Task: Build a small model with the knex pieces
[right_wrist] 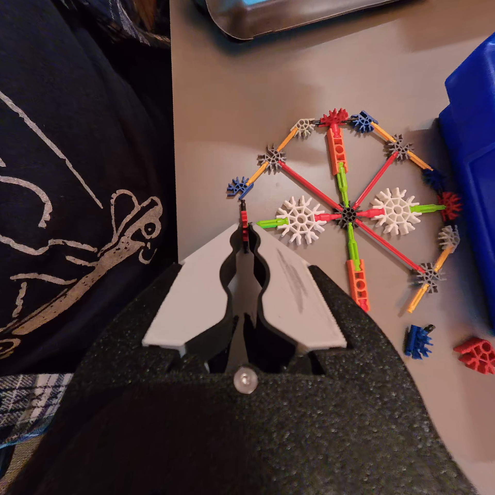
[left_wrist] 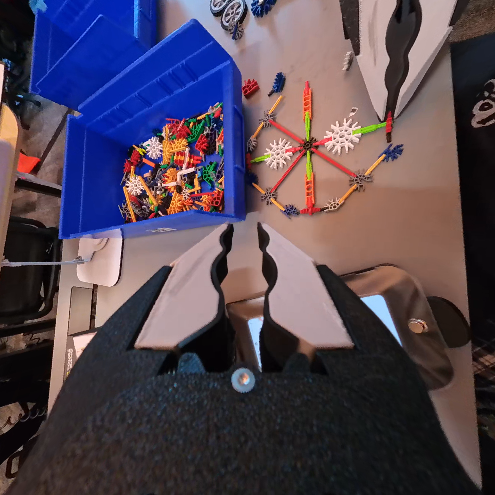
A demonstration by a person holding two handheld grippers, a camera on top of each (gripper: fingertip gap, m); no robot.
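Observation:
A flat wheel of plastic rods and connectors [left_wrist: 308, 146] lies on the grey table, also in the right wrist view [right_wrist: 347, 213]. It has a black hub, red spokes, two white snowflake connectors and orange pieces. My right gripper [right_wrist: 245, 227] is shut on a small red connector with a black rod [right_wrist: 244, 218], held at the tip of the wheel's green rod [right_wrist: 272, 222]. That gripper also shows in the left wrist view [left_wrist: 388, 117]. My left gripper [left_wrist: 245, 227] is open and empty, above the table by the near corner of a blue bin [left_wrist: 150, 227] full of loose pieces.
A second blue bin [left_wrist: 80, 53] stands behind the first. A loose red connector [left_wrist: 250, 87] and blue connector [left_wrist: 277, 84] lie by the wheel. Toy wheels [left_wrist: 231, 13] lie at the far edge. A shiny metal tray [left_wrist: 396, 308] sits under my left gripper. A person's dark printed shirt [right_wrist: 80, 187] borders the table. The gap from one gripper's tips to the other's is roughly 20 cm.

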